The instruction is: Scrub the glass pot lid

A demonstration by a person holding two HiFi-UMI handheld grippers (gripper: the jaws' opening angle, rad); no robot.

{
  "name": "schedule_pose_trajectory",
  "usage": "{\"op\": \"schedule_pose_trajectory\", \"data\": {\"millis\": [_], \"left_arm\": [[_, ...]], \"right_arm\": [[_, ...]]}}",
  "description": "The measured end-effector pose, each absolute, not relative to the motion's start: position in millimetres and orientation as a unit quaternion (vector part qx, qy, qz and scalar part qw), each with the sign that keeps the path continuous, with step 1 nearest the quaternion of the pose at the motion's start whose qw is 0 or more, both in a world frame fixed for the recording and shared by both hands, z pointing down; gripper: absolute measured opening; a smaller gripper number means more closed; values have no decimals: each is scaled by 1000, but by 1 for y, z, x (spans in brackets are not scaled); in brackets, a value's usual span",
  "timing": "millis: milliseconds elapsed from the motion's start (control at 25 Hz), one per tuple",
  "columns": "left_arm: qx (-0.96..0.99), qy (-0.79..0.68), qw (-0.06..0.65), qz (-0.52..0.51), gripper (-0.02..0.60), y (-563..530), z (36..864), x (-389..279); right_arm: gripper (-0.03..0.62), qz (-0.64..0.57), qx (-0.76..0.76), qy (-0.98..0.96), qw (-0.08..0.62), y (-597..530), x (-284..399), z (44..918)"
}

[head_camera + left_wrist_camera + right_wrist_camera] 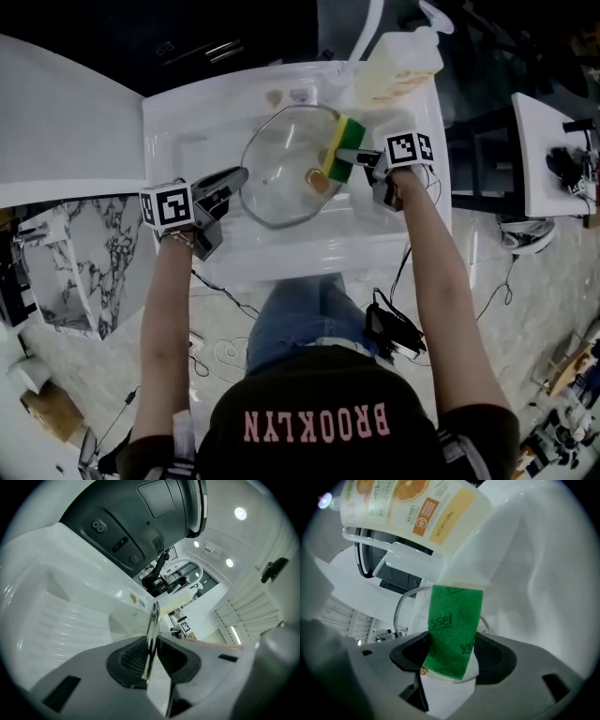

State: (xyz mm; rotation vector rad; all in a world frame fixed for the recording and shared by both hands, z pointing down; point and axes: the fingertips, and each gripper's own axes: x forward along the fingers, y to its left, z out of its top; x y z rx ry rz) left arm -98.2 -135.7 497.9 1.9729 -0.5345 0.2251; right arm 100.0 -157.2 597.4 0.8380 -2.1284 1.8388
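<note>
A round glass pot lid (286, 169) with a metal rim and a brass knob (317, 180) is held tilted over the white sink (178, 131). My left gripper (234, 180) is shut on the lid's left rim (152, 625), which runs edge-on between the pads. My right gripper (361, 161) is shut on a yellow-and-green sponge (342, 150) that lies against the lid's right side. In the right gripper view the green scouring face (453, 630) fills the gap between the jaws, with the lid's rim (401, 606) curving behind it.
A dish soap bottle (398, 66) with an orange label (408, 503) stands at the sink's back right corner. A marble counter (84, 253) lies to the left. Cables trail on the floor under the sink front (300, 248).
</note>
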Motion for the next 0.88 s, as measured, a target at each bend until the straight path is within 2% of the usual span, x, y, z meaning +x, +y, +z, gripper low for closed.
{"op": "schedule_pose_trajectory", "data": {"millis": [720, 880], "left_arm": [[821, -234, 514, 81, 61, -137, 496, -101], [820, -239, 514, 79, 61, -137, 497, -100]], "right_arm": [[314, 555, 351, -740, 147, -144, 99, 623], [341, 553, 363, -738, 131, -142, 92, 627]]}}
